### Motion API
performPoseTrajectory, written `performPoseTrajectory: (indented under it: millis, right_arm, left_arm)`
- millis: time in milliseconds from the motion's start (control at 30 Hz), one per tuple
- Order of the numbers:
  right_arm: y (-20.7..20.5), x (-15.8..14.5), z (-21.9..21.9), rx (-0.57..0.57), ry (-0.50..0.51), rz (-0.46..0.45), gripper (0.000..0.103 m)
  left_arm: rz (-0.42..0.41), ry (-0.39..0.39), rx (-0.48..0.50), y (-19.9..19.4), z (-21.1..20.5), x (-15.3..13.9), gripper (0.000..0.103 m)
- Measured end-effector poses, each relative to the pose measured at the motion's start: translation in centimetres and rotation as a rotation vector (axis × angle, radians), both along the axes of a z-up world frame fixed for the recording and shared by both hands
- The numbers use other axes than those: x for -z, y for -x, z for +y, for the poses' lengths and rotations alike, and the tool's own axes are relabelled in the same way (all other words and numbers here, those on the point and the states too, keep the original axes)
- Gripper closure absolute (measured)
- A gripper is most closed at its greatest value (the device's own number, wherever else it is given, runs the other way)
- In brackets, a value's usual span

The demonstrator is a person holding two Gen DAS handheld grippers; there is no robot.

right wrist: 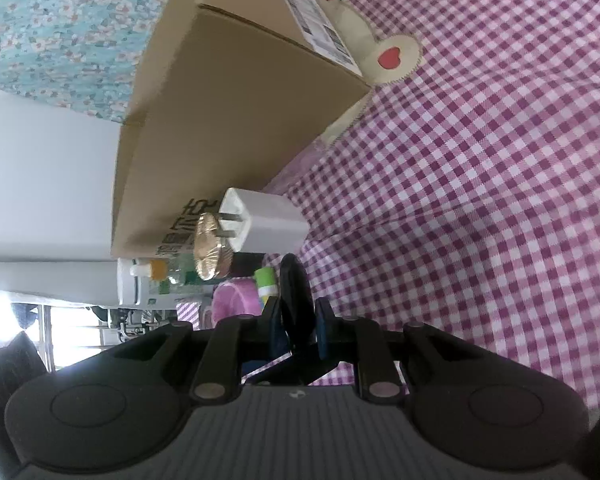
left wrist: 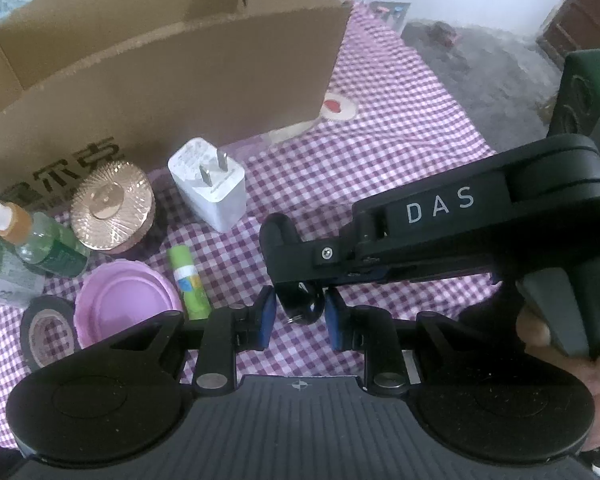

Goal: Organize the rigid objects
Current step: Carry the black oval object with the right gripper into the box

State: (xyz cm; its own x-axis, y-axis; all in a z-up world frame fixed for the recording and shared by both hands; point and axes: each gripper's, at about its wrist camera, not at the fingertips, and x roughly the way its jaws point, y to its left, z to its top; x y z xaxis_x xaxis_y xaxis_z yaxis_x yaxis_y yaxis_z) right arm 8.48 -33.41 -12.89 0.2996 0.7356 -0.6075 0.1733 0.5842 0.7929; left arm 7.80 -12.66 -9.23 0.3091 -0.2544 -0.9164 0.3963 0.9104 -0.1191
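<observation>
A small black rounded object (left wrist: 303, 305) with a metal ring at its end hangs over the purple checked cloth (left wrist: 380, 140). My left gripper (left wrist: 300, 318) has its blue pads (left wrist: 266, 316) closed against the object's sides. My right gripper (left wrist: 288, 276) comes in from the right, held by a hand (left wrist: 540, 332), and grips the same object higher up. In the right wrist view the object (right wrist: 296, 280) shows as a thin black disc pinched between the pads of that gripper (right wrist: 298, 320). An open cardboard box (left wrist: 160, 80) stands behind.
In front of the box lie a white charger plug (left wrist: 210, 184), a gold-lidded jar (left wrist: 112, 208), a green glue stick (left wrist: 188, 280), a pink lid (left wrist: 124, 304), a black tape roll (left wrist: 48, 328) and a green bottle (left wrist: 44, 248). The cloth's edge drops to the floor on the right.
</observation>
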Motion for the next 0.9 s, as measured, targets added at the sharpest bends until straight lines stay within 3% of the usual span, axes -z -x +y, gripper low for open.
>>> performPoseTrajectory:
  millis: [267, 467, 700, 900]
  right_arm:
    - [2.2, -5.7, -0.2, 0.023, 0.057, -0.094, 0.085]
    - [1.8, -11.0, 1.3, 0.001, 0.09, -0.198, 0.085]
    - [-4.5, -14.9, 6.0, -0.108, 0.052, -0.298, 0.085]
    - [-13.2, -12.8, 9.9, -0.165, -0.059, -0.205, 0.085]
  left_arm:
    - [-0.109, 0.064, 0.033, 2.4, 0.6, -4.8, 0.078]
    - [-0.216, 0.087, 0.0, 2.5, 2.8, -9.4, 0.078]
    - [-0.272, 0.048, -0.106, -2.1, 7.2, -12.9, 0.078]
    - [-0.187, 0.019, -0.21, -8.9, 11.3, -12.2, 0.077]
